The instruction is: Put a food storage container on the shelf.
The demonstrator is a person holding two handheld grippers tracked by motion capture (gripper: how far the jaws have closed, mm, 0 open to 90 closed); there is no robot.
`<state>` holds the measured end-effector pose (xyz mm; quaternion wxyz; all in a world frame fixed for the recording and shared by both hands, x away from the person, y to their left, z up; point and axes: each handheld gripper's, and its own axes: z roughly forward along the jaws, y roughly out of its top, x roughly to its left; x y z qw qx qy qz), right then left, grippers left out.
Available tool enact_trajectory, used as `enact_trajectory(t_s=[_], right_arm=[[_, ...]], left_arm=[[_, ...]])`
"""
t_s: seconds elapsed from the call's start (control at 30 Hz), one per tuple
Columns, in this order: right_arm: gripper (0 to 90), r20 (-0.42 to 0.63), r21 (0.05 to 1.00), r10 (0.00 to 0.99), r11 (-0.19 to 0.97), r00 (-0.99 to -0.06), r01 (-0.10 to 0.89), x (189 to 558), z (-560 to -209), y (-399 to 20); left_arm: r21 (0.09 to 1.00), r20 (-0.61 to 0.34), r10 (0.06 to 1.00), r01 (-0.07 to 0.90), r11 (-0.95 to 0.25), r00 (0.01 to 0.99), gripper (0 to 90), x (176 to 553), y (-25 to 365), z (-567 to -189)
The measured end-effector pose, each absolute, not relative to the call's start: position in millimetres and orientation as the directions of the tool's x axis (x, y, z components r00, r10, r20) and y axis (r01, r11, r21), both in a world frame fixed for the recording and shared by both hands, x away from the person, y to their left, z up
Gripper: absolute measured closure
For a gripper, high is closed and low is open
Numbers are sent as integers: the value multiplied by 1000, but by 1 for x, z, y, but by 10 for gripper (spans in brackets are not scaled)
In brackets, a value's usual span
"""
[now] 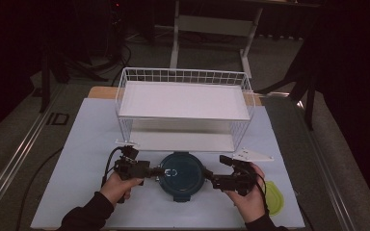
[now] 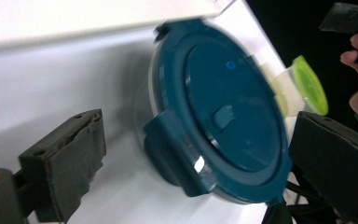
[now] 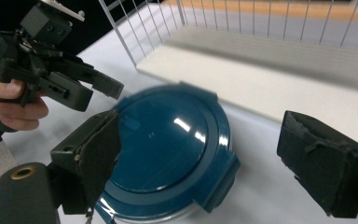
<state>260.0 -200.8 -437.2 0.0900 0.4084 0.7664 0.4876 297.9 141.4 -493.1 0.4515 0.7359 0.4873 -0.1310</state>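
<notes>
Round container with a dark blue lid (image 1: 182, 175) sits on the white table (image 1: 84, 144), right in front of the wire rack (image 1: 183, 103). Left gripper (image 1: 155, 170) and right gripper (image 1: 211, 180) flank it, both jaws spread wide, probably not touching it. Green lid (image 1: 273, 198) lies off right.

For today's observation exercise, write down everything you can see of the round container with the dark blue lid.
The round container has a clear body under a dark teal-blue plastic lid with snap-lock flaps around its rim and a small tab near the centre. The lid is on, glossy and level. It sits flat on the white table, just before the wire rack, between the left gripper and right gripper, both open at its sides.
</notes>
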Motion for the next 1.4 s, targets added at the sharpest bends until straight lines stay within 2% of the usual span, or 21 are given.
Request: enact_trajectory(t_s=[0.3,0.5,0.53,0.73,0.83,1.1,1.4], right_arm=[[146,283,792,709,207,-646,574,263,-445,-199],[159,288,788,710,205,-642,580,263,-445,-200],[159,287,787,711,207,-642,581,263,-445,-200],[167,292,784,716,199,-633,588,263,-446,-203],[168,291,784,719,199,-631,588,262,-446,-205],[178,296,775,725,199,-622,600,263,-449,-205],[191,352,737,719,181,-599,651,267,-456,-204]], left_arm=[[393,-701,615,915,-89,360,265,306,143,-504],[352,-722,607,932,-91,332,391,308,145,-510],[346,-727,605,934,-84,324,391,309,146,-510],[274,-791,548,958,-82,274,448,314,148,-515],[246,-822,509,965,-89,256,512,317,149,-518],[230,-835,496,970,-81,240,529,317,150,-520],[242,-834,497,968,-66,242,531,314,149,-520]])
